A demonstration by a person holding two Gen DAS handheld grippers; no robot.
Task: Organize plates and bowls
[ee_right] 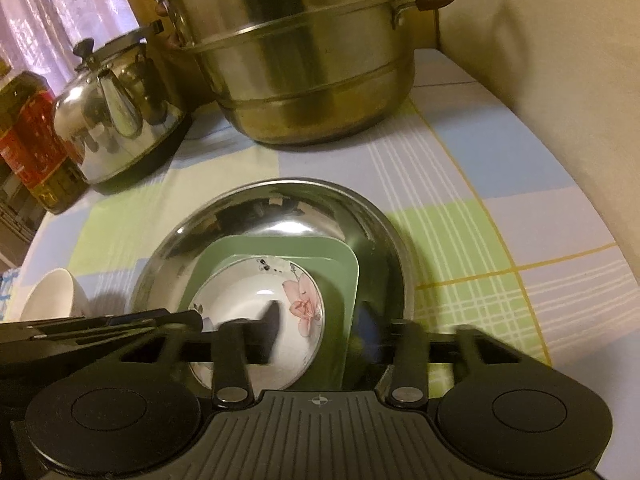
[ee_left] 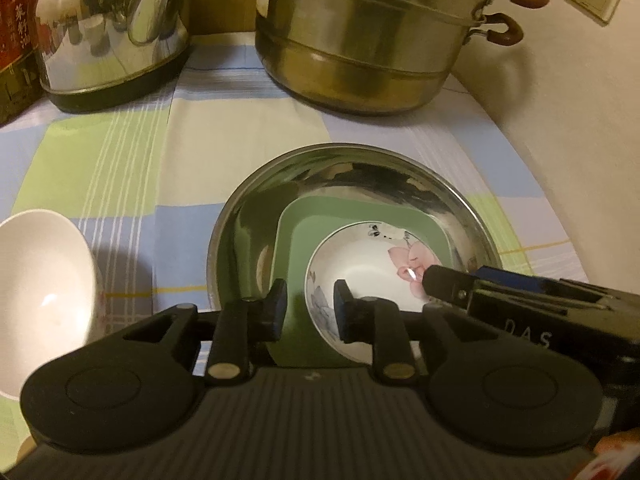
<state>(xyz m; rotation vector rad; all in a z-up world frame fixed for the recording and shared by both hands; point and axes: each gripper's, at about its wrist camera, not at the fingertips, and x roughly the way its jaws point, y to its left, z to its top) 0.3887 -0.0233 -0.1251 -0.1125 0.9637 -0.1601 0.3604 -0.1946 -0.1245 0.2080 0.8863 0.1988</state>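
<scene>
Left gripper (ee_left: pixel 307 306) jaws stand parted over the floral bowl's (ee_left: pixel 364 264) near rim. That bowl sits on a green plate (ee_left: pixel 296 232) inside a steel basin (ee_left: pixel 360 176). A white bowl (ee_left: pixel 40 280) lies well left of the jaws.

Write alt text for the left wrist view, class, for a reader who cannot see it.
A flowered white bowl sits in a green square plate inside a steel basin on a checked tablecloth. The left hand-held gripper, open, straddles the bowl's near rim. A plain white bowl stands left; a kettle and steamer pot behind.
</scene>
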